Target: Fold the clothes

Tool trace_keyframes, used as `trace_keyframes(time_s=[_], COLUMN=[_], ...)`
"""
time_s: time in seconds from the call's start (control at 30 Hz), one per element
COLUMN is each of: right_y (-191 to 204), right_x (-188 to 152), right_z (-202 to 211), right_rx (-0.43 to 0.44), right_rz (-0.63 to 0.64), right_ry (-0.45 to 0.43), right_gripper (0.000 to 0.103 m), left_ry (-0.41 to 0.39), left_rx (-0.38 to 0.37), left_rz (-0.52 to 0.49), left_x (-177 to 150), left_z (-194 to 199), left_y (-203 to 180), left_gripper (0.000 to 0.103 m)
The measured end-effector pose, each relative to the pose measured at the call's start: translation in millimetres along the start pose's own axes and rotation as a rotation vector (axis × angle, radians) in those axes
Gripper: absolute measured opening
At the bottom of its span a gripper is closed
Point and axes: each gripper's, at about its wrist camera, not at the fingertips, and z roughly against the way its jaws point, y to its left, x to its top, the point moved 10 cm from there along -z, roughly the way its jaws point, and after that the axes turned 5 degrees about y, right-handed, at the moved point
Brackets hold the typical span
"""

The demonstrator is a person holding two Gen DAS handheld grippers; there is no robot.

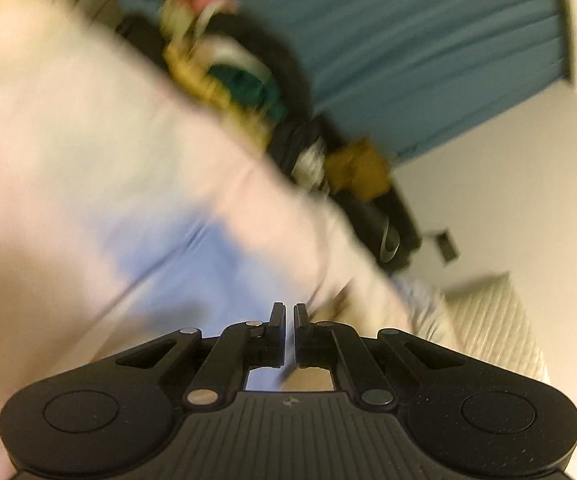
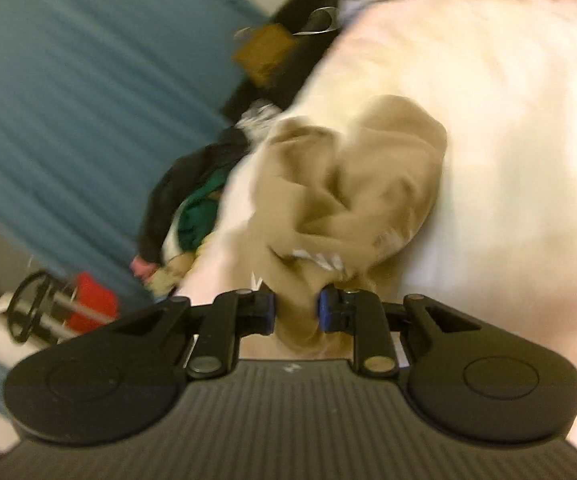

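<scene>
A crumpled tan garment lies on the white bedding in the right wrist view. One bunched end of it runs down between the blue pads of my right gripper, which is shut on it. In the blurred left wrist view my left gripper hangs over a light blue cloth spread on the white bedding. Its black fingers stand almost together, shut, and I cannot make out any cloth pinched between them.
A heap of clothes in black, green, yellow and pink lies along the bed's far edge, also seen as a dark heap. Behind it hangs a teal curtain. A white ribbed thing stands right; a red object sits lower left.
</scene>
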Motion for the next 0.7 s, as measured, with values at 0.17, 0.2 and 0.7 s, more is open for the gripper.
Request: trace_keyframes(time_s=[0.17, 0.2, 0.7], right_y=[12.6, 26.5, 117.5], right_x=[8.1, 9.6, -5.0], right_z=[15.7, 19.7, 120.1], right_rx=[0.023, 0.032, 0.086], right_rz=[0.105, 0.135, 0.193], right_ry=[-0.03, -0.035, -0.026], right_gripper=[0.022, 0.022, 0.021], left_ry=[0.079, 0.082, 0.215], left_rx=[-0.101, -0.13, -0.453], left_rz=[0.133, 0.165, 0.624], left_x=[-30.8, -35.2, -126.4], left_z=[-27.0, -28.6, -44.3], left_y=[34.2, 29.1, -48.9], left_gripper=[0.025, 0.03, 0.081])
